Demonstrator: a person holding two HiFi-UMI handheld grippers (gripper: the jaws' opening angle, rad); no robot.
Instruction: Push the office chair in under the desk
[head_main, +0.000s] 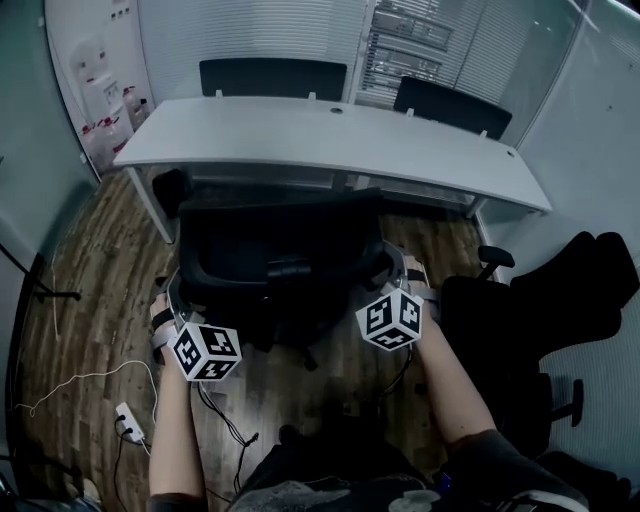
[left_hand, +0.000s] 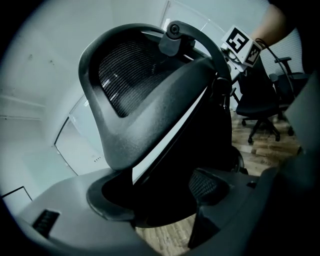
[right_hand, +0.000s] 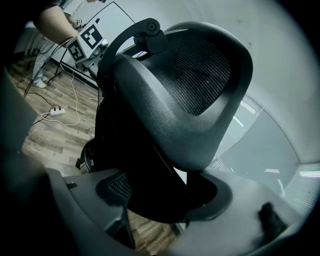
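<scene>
The chair (head_main: 280, 262) stands just short of the desk (head_main: 330, 140), seat facing it, back toward the person. The left gripper (left_hand: 160, 199) pinches the left edge of the backrest, and the right gripper (right_hand: 165, 196) pinches the right edge. Both are clamped on the frame.

I'd worry about an uneven push. If one side leads, the castors could swing the chair toward the desk leg (head_main: 150, 205) or the spare chair (head_main: 500, 330) on the right. The armrests may also catch the desk's edge, and the smooth frame could slip out of those narrow grips.
</scene>
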